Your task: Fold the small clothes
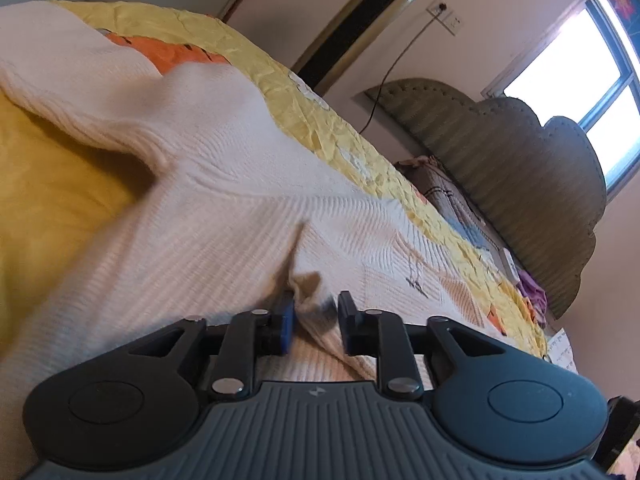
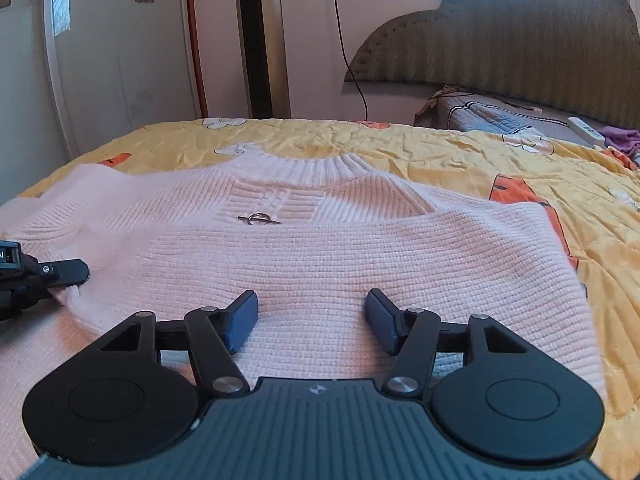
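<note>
1 pale knit sweater (image 2: 320,248) lay spread on the yellow bedspread (image 2: 500,160), directly under and ahead of both grippers, with 1 metal ring pin (image 2: 259,220) on its chest. The right gripper (image 2: 312,316) hovered over it with jaws apart and empty. The left gripper (image 1: 316,320) stood slightly parted around 1 sweater fold, pads not pressing. Beyond stood 1 tower fan (image 2: 262,40) and 1 headboard (image 2: 520,40).

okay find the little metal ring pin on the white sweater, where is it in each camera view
Left wrist: the ring pin is small and blurred, right of centre on the white sweater, just beyond the left gripper.
Right wrist: the pin lies left of centre, below the ribbed collar, well beyond the right gripper.
Shared landmark: the gold tower fan against the wall.
</note>
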Motion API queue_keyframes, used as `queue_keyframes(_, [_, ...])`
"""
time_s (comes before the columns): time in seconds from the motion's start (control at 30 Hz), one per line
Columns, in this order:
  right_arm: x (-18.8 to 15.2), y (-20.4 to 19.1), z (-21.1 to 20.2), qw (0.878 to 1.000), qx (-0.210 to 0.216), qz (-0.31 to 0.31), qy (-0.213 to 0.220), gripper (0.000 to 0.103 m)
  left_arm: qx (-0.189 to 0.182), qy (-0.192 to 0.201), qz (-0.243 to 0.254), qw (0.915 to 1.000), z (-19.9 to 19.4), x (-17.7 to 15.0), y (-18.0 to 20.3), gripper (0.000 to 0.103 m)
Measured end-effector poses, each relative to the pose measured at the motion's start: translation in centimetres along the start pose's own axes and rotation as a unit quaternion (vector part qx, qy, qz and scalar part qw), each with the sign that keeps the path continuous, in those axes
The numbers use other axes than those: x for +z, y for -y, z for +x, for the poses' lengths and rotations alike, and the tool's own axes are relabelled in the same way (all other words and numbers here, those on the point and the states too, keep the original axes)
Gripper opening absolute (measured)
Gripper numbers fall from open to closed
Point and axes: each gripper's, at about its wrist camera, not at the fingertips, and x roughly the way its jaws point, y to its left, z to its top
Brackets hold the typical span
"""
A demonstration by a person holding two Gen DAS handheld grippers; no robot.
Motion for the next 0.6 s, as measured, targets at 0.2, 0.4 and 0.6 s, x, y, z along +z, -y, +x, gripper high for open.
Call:
queue_keyframes(0.2, [-0.3,0.3,0.0,1.000,0.021,0.012,0.002,0.073,0.093,0.160,-0.135,0.9735,-7.5,7.1,-9.3,0.085])
queue_keyframes(0.4, [-0.2,0.4,0.0,0.999,0.029,0.014,0.002,0.077,0.111,0.176,-0.284,0.9360,-8.6,12.7,-20.6,0.081])
queue_keyframes(0.6, [-0.2,0.5,-0.1,0.999,0.036,0.020,0.003,0.079,0.176,0.192,-0.208,0.9428,-6.6,16.0,-20.5,0.075])
